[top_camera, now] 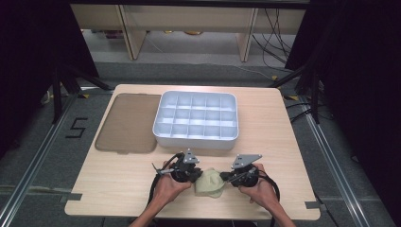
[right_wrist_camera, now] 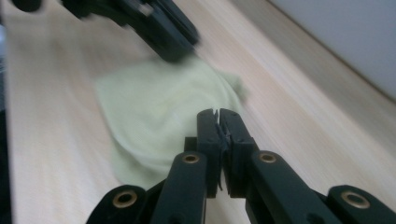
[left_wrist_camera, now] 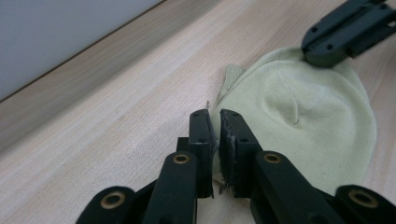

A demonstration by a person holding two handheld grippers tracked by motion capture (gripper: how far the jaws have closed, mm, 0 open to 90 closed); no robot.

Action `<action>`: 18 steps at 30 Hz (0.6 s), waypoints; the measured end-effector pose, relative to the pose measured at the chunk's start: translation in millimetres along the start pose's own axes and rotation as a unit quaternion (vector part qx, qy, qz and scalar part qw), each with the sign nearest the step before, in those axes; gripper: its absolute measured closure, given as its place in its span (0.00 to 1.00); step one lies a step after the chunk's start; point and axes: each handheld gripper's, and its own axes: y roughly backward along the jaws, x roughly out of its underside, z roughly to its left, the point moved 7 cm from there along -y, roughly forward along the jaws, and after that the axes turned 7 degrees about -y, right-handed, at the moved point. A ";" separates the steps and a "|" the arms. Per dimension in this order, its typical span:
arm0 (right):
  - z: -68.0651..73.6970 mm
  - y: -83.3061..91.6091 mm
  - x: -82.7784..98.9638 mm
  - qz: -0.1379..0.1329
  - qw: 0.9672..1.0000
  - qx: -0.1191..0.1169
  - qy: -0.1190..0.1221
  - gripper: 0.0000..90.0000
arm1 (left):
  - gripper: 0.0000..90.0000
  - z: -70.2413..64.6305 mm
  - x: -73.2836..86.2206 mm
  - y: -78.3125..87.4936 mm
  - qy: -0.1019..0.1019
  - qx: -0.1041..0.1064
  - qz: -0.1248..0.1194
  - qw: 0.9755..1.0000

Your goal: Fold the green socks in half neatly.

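Observation:
A pale green knitted cloth (top_camera: 211, 183) (left_wrist_camera: 299, 121) (right_wrist_camera: 159, 107) lies crumpled on the wooden table (top_camera: 113, 179) near its front edge, between two hands. My left gripper (top_camera: 197, 176) (left_wrist_camera: 214, 114) is shut, its tips low at the cloth's left edge; I see no fabric pinched between the jaws. My right gripper (top_camera: 225, 178) (right_wrist_camera: 215, 113) is shut too, its tips at the cloth's right edge. In the left gripper view the right gripper's tip (left_wrist_camera: 322, 51) rests at the far rim of the cloth. Across the cloth in the right gripper view is the blurred left gripper (right_wrist_camera: 163, 32).
A white tray (top_camera: 194, 141) divided into several compartments stands at the middle of the table, just behind the grippers. To its left lies a flat brown translucent lid (top_camera: 126, 122). Bare wood stretches to the left and right of the hands.

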 end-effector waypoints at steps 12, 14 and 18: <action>-0.7 20.1 -7.8 -0.043 0.999 -0.013 -0.021 0.96 | 0.89 -5.2 -2.7 10.2 -0.003 0.000 -0.018 1.000; 2.7 19.8 -9.6 -0.053 0.998 -0.018 -0.006 0.96 | 0.89 -8.2 -1.5 12.6 -0.006 0.003 -0.017 1.000; 17.4 14.9 -3.9 -0.029 0.999 -0.034 0.003 0.96 | 0.88 -22.8 5.1 23.0 -0.014 0.019 -0.018 1.000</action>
